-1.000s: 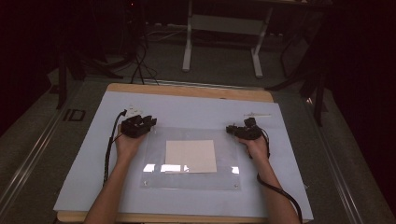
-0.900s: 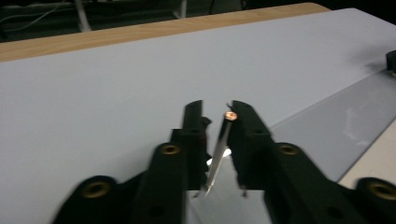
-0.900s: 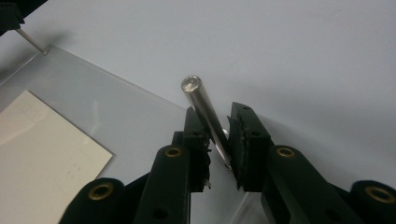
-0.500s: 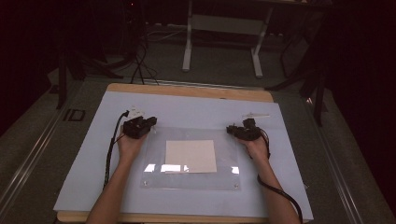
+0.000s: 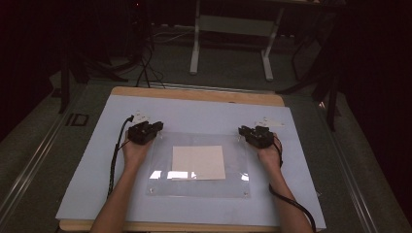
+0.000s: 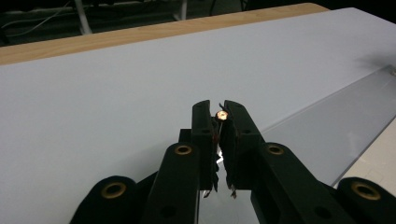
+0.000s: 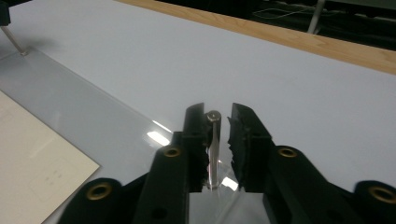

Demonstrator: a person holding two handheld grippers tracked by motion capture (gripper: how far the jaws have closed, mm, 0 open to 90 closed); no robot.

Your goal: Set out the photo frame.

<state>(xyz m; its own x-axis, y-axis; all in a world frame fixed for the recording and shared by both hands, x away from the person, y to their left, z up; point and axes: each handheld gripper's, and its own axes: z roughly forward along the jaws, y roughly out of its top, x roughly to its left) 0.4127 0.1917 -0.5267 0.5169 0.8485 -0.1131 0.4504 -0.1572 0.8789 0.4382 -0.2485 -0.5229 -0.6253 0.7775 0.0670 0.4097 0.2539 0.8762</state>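
A clear acrylic sheet (image 5: 199, 187) lies on the pale mat (image 5: 204, 114), with a cream paper (image 5: 199, 162) under it. My left gripper (image 5: 155, 127) is at the sheet's far left corner. It is shut on a thin upright pin with a coppery head (image 6: 222, 114); its jaws have just been closing, then eased a touch. My right gripper (image 5: 244, 131) is at the far right corner. A clear upright pin (image 7: 213, 140) stands between its jaws, against one pad with a gap to the other. Those jaws have just been closing.
The mat covers a wooden table whose far edge (image 5: 194, 94) is bare. Beyond it, a metal frame's legs (image 5: 195, 53) and cables lie on the dark floor. In the right gripper view, the left gripper's pin (image 7: 13, 41) stands at the sheet's other corner.
Both hands stay at the sheet's far corners. The left gripper's jaws look narrower than a second ago.
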